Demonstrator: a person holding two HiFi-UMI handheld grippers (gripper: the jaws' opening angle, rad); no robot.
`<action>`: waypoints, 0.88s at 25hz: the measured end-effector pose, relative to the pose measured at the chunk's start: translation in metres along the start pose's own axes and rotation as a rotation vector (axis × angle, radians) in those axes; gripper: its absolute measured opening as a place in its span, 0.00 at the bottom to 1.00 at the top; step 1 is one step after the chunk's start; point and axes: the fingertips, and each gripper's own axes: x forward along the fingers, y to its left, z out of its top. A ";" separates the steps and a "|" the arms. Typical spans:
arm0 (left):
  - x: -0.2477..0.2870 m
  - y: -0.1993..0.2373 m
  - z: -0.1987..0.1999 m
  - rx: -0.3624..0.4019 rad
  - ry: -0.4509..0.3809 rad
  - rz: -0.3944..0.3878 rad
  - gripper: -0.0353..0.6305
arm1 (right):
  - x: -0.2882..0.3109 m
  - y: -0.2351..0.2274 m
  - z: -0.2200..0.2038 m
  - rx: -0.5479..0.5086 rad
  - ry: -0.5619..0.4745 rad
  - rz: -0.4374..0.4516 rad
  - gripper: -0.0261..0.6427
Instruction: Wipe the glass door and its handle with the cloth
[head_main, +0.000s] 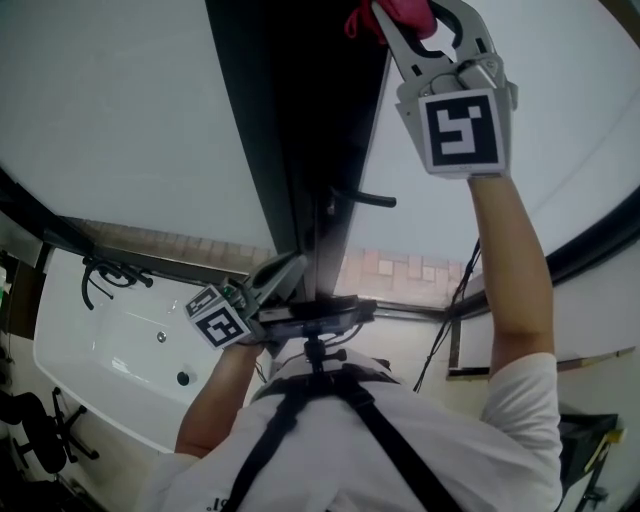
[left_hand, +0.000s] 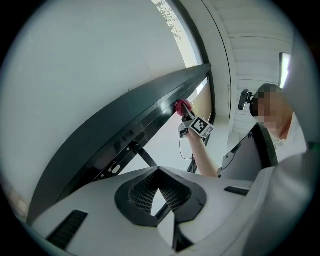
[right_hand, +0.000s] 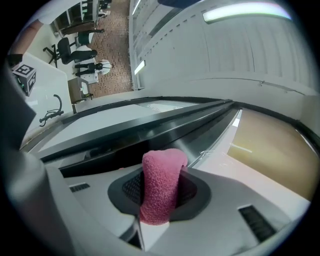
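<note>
From my end the cloth (right_hand: 161, 185) looks like pink terry, nubby and matt. The right gripper (right_hand: 161, 200) has smooth matt grey plastic fingers (right_hand: 85, 205) with black mesh-textured inner faces. The glass door (head_main: 285, 140) shows a dark, glossy edge. The handle (head_main: 365, 198) at its 3 o'clock looks matt black.

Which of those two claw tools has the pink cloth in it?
The right gripper, raised high against the door; its jaws pinch the cloth. The left gripper, lower down, holds nothing.
</note>
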 end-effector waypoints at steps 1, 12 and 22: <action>0.000 0.001 -0.001 -0.004 0.002 0.002 0.04 | -0.002 0.004 -0.003 0.001 0.003 0.004 0.18; 0.003 -0.003 -0.015 -0.019 0.025 0.016 0.04 | -0.038 0.056 -0.037 0.117 0.020 0.072 0.18; 0.007 -0.006 -0.022 -0.024 0.051 0.018 0.04 | -0.059 0.105 -0.058 0.190 0.055 0.164 0.18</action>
